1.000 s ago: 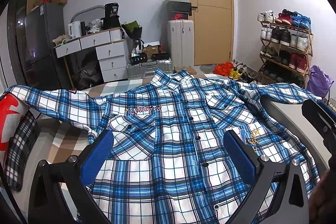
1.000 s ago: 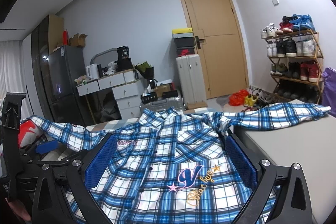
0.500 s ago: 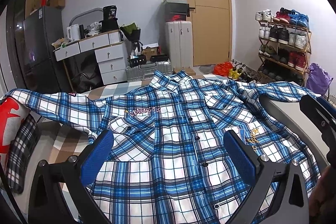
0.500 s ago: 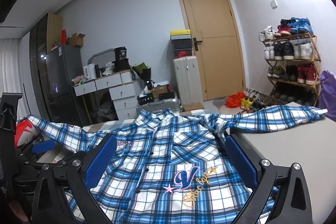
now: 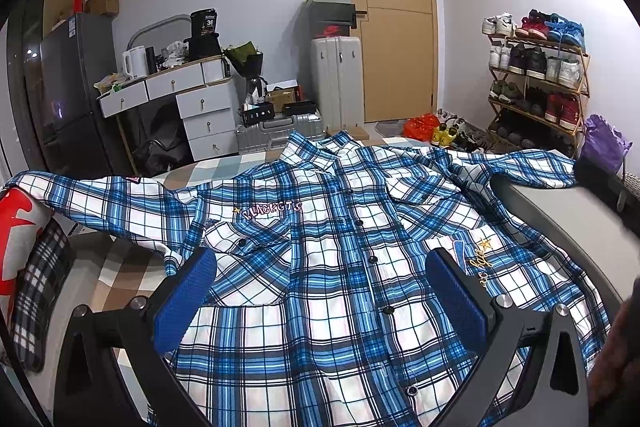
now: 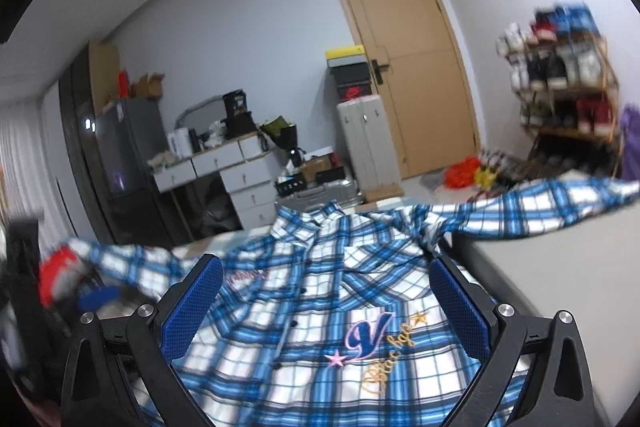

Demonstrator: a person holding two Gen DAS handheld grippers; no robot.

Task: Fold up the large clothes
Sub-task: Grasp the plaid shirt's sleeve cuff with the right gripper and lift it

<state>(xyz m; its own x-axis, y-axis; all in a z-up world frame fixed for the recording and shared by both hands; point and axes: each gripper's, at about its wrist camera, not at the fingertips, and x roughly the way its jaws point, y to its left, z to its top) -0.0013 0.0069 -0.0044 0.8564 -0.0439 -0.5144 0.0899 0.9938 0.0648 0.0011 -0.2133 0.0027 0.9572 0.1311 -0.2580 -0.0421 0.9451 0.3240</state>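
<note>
Plaid shirt (image 5: 344, 267) lies flat, buttoned front up, across the bed (image 5: 560, 211), sleeves spread toward both side edges. Left gripper (image 5: 320, 291) and right gripper (image 6: 324, 303) hover over the hem, fingers spread, gripping nothing. Light, floppy cloth (probably slides easily); pinch hem corners or a sleeve cuff.

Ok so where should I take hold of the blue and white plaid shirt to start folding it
Probably the blue and white plaid shirt at its two sleeves. It lies flat, buttoned, front up, sleeves spread wide. The left gripper could take the sleeve over the red and white cushion from the left, the right gripper the sleeve on the grey surface from the right. Both grippers are open.
</note>
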